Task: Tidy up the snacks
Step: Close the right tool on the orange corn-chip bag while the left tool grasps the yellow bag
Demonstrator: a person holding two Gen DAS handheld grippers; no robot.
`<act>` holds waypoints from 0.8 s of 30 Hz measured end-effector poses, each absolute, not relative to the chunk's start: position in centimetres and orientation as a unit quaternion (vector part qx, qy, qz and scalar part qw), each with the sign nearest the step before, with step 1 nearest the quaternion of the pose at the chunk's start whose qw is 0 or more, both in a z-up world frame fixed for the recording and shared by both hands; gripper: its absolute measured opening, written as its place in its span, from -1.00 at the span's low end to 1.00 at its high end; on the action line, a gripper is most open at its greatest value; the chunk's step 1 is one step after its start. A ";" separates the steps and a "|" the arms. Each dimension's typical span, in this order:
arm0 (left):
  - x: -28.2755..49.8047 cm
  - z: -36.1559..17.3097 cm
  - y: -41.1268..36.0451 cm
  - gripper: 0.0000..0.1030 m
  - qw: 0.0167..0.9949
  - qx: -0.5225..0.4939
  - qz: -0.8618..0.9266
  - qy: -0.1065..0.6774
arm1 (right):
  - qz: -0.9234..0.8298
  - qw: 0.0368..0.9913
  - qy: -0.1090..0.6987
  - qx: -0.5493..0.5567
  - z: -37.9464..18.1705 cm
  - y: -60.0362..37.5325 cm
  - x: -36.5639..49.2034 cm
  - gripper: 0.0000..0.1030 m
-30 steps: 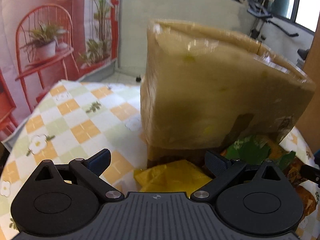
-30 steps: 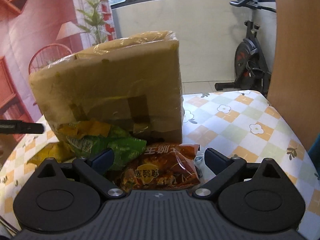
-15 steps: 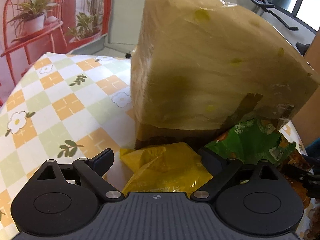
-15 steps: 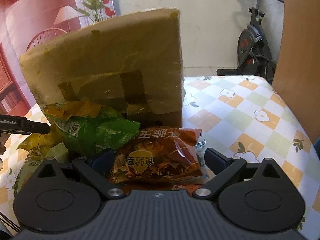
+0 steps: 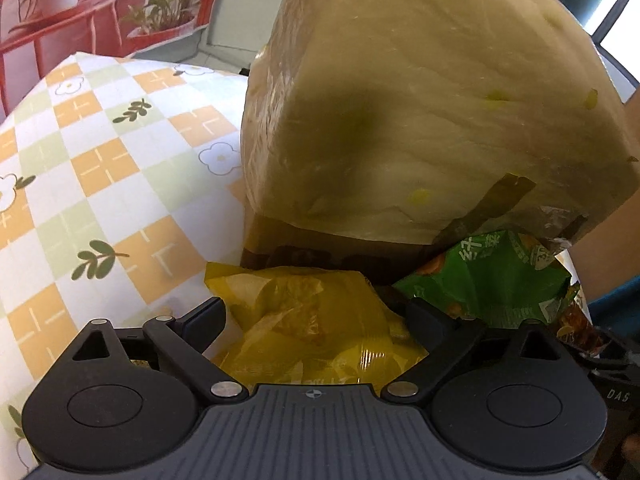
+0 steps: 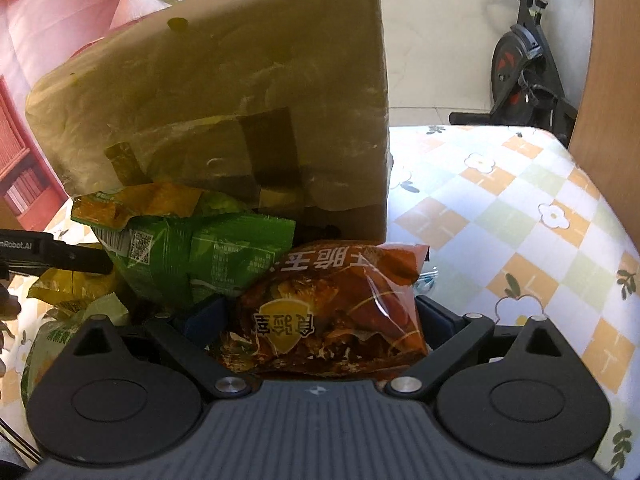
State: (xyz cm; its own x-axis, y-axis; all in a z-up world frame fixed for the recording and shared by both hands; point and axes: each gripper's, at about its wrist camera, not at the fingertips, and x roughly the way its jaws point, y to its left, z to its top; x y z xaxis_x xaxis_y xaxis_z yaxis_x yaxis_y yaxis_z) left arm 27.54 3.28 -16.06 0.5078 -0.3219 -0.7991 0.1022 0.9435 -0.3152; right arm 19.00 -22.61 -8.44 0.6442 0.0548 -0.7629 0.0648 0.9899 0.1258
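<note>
While both claws gape | yellow bag [image 5: 316, 320] between left claw [image 5: 316, 316] | red bag [image 6: 332, 312] between right claw [image 6: 324, 316]

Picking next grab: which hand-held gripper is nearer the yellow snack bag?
Left. The left hand-held gripper straddles the yellow snack bag; the right hand-held gripper straddles the red one.

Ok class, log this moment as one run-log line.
left gripper: open around yellow bag | right gripper: open around red bag | box: behind
</note>
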 end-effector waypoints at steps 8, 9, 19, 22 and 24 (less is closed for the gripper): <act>27.0 -15.4 2.8 0.60 0.869 -0.086 -0.134 0.469 | 0.006 0.897 0.428 0.115 -9.2 -23.6 19.3 0.85; 26.9 -15.2 2.8 0.57 0.871 -0.086 -0.134 0.465 | 0.006 0.898 0.426 0.115 -9.1 -23.7 19.3 0.80; 24.8 -12.5 3.9 0.52 0.894 -0.089 -0.118 0.423 | -0.009 0.914 0.393 0.106 -7.3 -23.8 17.6 0.57; 23.4 -11.9 4.1 0.52 0.903 -0.087 -0.112 0.406 | -0.021 0.918 0.384 0.099 -6.7 -24.2 17.2 0.56; 22.7 -11.5 4.3 0.52 0.911 -0.079 -0.109 0.389 | -0.029 0.921 0.378 0.095 -6.3 -24.3 16.7 0.55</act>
